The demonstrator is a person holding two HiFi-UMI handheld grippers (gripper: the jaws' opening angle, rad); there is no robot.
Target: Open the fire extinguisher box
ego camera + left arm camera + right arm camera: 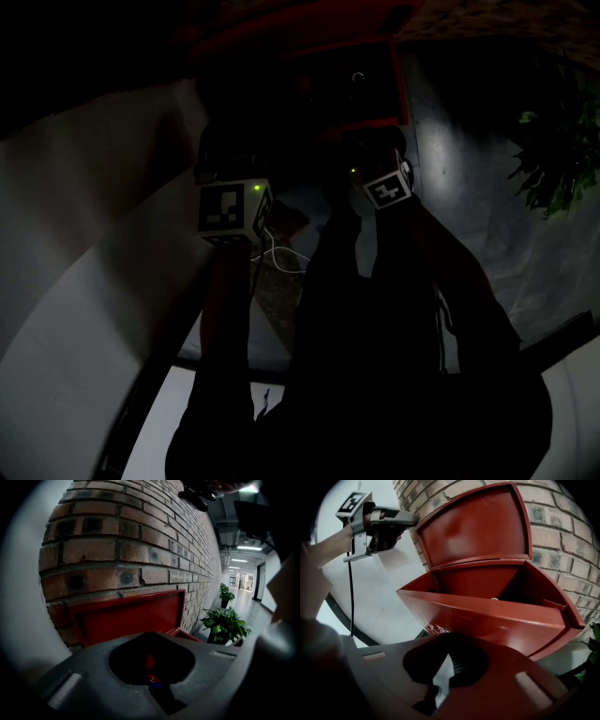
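The red fire extinguisher box (487,616) stands against the brick wall with its lid (478,527) swung up and back, and the inside is dark. My right gripper (440,677) is just in front of the box's front wall, open, with a pale gap between its ribbed pads. My left gripper (412,520) is held up left of the raised lid, apart from it, and looks shut on nothing. In the left gripper view the lid (131,613) shows just beyond the left gripper (150,667). The head view is very dark: both marker cubes (234,211) (387,187) show below the box (375,84).
A brick wall (140,536) rises behind the box. Potted plants (224,623) stand on the floor to its right, along a lit corridor. A white curved surface (379,597) lies left of the box. A cable (349,597) hangs from the left gripper.
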